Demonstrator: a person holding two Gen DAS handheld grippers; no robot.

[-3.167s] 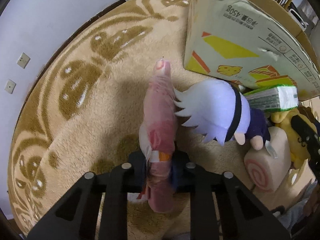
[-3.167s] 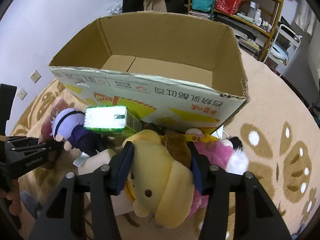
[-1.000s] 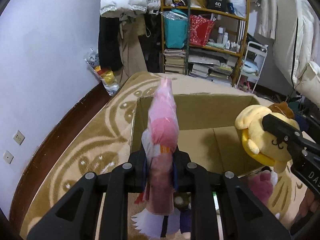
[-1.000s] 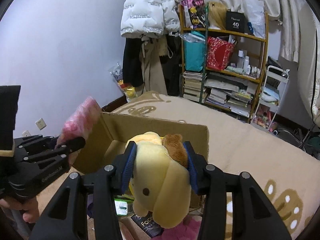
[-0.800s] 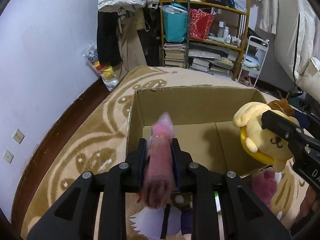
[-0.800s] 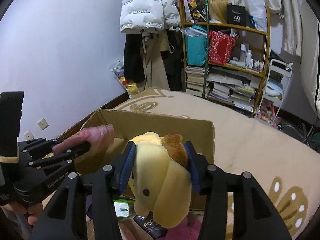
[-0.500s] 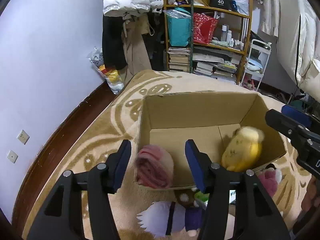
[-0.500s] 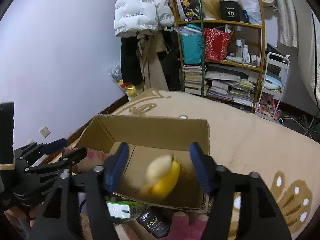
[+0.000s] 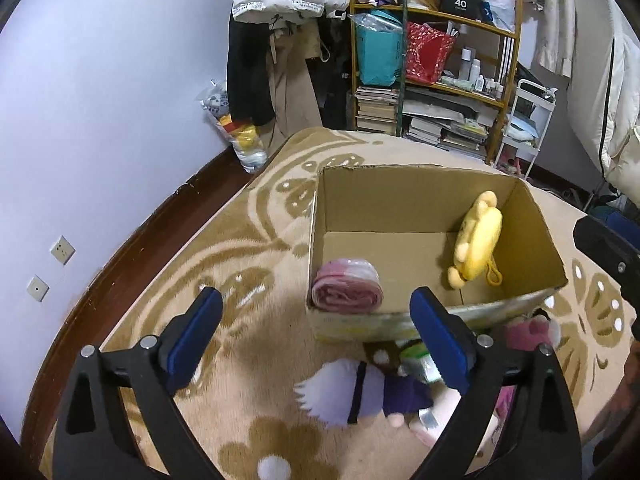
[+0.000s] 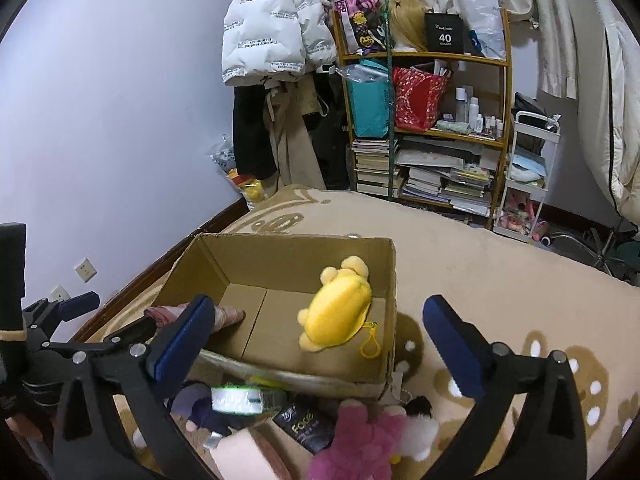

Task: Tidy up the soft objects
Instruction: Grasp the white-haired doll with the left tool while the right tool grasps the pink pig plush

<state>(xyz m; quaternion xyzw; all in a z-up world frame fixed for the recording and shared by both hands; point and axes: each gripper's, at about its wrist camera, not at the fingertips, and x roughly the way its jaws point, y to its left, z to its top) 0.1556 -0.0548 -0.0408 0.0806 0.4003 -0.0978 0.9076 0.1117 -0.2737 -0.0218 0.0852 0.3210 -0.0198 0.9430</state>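
Two toys in the box, both grippers empty

Both hand-held grippers angle downward toward the cardboard box (image 9: 436, 204) on the rug (image 9: 248, 248). The left hand-held gripper (image 9: 316, 336) and right hand-held gripper (image 10: 320, 344) have just been opening; their jaws stand wide with nothing between them. The pink roll (image 9: 346, 290) lies in the box's near-left corner, its long axis running along the left wall, one end facing the left camera. The yellow plush (image 10: 336, 316) is by the right wall, blurred, its feet nearest the cameras.
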